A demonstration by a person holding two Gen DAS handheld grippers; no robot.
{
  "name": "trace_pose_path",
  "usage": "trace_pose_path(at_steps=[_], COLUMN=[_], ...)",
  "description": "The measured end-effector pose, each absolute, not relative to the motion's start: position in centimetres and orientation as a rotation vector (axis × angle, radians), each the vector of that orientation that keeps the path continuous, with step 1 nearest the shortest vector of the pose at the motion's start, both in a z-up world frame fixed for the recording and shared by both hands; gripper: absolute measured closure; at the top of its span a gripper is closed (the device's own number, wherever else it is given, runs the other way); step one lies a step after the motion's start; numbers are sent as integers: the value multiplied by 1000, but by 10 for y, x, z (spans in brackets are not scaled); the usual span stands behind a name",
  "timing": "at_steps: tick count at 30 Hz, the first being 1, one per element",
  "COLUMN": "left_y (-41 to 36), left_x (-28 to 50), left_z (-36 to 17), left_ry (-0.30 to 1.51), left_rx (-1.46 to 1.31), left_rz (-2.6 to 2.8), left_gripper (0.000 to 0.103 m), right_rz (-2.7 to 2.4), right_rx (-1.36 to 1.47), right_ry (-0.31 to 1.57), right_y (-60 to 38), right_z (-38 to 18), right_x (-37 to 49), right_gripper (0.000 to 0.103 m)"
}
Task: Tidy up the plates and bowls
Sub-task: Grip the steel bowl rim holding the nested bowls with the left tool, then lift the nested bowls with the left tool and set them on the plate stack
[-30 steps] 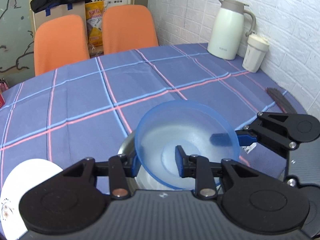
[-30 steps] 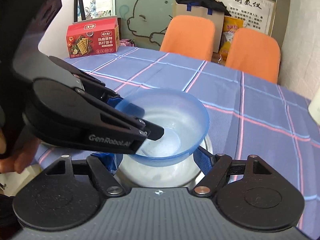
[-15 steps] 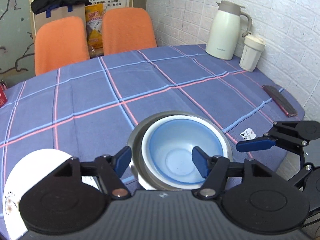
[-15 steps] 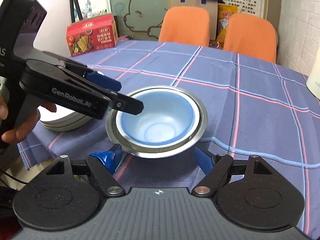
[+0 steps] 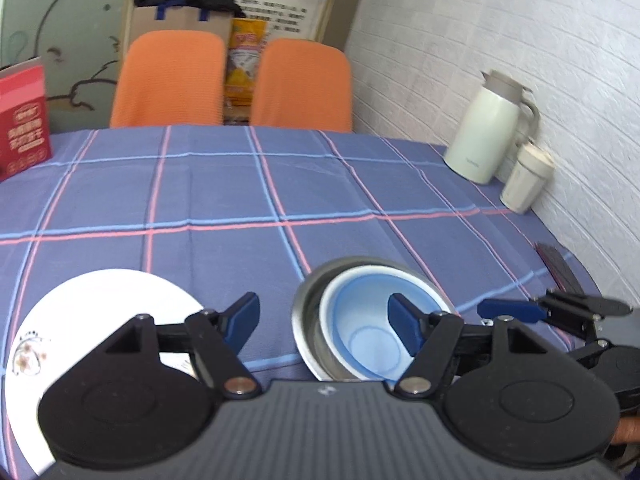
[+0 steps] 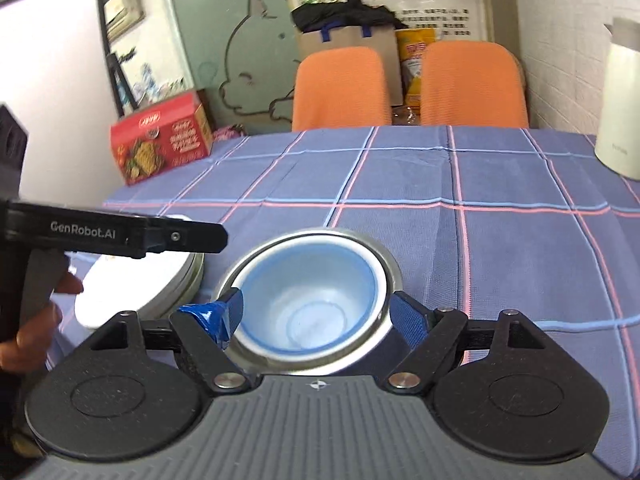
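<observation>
Blue bowl [image 6: 310, 300] nested in a white bowl [image 5: 332, 300] inside a metal bowl [image 6: 384, 276], on the checked tablecloth [image 6: 500, 260]. Right gripper [image 6: 316, 318] spread wide and empty, one blue pad [image 6: 408, 316] just outside each side of the metal rim, the stack lying between them. Left gripper [image 5: 324, 322] likewise released, holding nothing; stack near its right finger [image 5: 404, 326], white plate [image 5: 108, 300] beyond the left finger.

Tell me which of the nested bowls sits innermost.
The blue bowl. It sits inside a white bowl, whose rim shows as a thin ring around it, and both rest inside the wider metal bowl.
</observation>
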State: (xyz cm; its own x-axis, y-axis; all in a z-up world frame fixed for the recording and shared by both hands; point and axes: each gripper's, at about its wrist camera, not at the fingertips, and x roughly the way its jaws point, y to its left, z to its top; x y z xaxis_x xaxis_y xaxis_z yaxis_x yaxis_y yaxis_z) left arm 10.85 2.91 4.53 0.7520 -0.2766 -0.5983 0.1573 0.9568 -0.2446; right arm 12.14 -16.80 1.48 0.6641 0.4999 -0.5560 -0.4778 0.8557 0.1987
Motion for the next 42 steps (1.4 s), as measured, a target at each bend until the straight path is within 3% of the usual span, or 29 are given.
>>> trace_pose_path(at_steps=[15, 42], left_y=[31, 7], left_x=[119, 159], left_z=[47, 6], left_ry=[621, 806], left_rx=[-146, -115], left_rz=[-52, -215], left_gripper=[29, 29], right_rz=[347, 302], right_rx=[264, 65], right_ry=[652, 752], right_y=[-182, -153], right_z=[10, -19], right_x=[133, 155], right_gripper=[35, 35])
